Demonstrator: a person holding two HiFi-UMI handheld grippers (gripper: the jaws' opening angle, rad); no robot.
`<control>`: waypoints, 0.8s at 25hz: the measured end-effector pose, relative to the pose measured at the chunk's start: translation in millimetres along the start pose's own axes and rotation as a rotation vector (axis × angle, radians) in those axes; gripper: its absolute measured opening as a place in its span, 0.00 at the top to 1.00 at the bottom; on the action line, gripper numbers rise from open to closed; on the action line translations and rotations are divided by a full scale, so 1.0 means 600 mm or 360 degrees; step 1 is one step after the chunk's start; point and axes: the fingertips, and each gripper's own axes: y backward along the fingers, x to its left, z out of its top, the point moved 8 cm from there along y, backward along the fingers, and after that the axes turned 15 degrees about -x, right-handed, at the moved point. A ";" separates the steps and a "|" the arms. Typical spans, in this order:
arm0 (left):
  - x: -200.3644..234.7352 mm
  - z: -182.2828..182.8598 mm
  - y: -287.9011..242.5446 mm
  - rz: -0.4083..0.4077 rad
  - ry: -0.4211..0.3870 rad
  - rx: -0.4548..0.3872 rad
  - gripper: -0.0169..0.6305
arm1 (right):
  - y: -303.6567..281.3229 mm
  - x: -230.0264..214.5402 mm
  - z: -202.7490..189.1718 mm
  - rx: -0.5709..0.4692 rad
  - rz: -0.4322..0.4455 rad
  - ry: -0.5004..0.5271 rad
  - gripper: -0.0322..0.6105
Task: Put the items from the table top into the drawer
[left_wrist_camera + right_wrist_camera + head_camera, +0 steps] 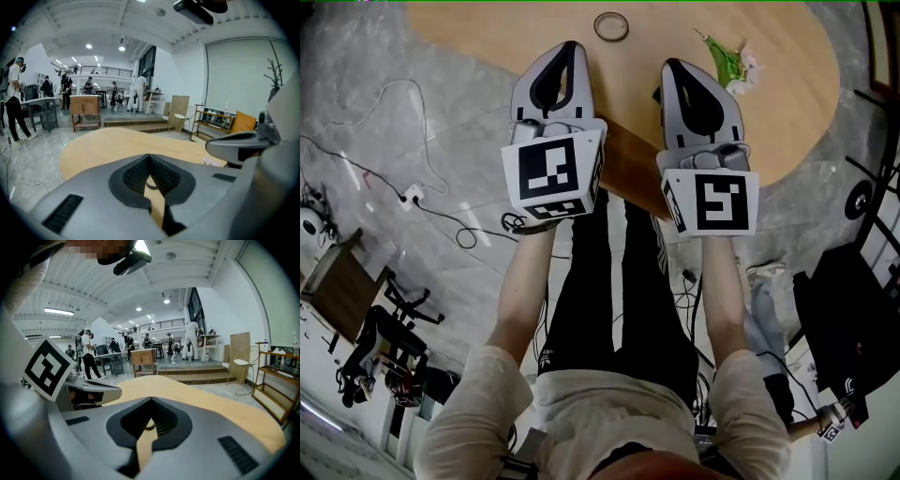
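Dark ring (611, 26) flat on far part of wooden table (487, 28), ahead of 2 tools, apart from both. Green-and-pink bundle (729, 62) on table near right tool (672, 66), to its right; kind unclear. Left tool (572, 47) beside it over table's near edge. Both tools closed tip to tip, nothing gripped. Person's legs (600, 300) below, over grey floor (375, 56).

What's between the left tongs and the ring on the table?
Nothing visible. Only bare tabletop separates the left tongs, shut and empty, from the ring just ahead. The green-and-white item lies well off to the right, out of that path.
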 end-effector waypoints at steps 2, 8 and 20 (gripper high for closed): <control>0.000 -0.002 0.000 -0.0005 0.0001 0.0007 0.96 | -0.001 0.005 -0.002 0.0011 0.0011 0.0007 0.94; -0.001 -0.014 -0.018 -0.0010 0.0067 0.0040 0.96 | -0.007 0.011 -0.012 0.0029 0.0036 -0.0002 0.94; -0.025 -0.129 -0.150 -0.0234 -0.0004 0.0348 0.44 | -0.008 -0.021 -0.035 0.0065 0.0009 -0.0053 0.94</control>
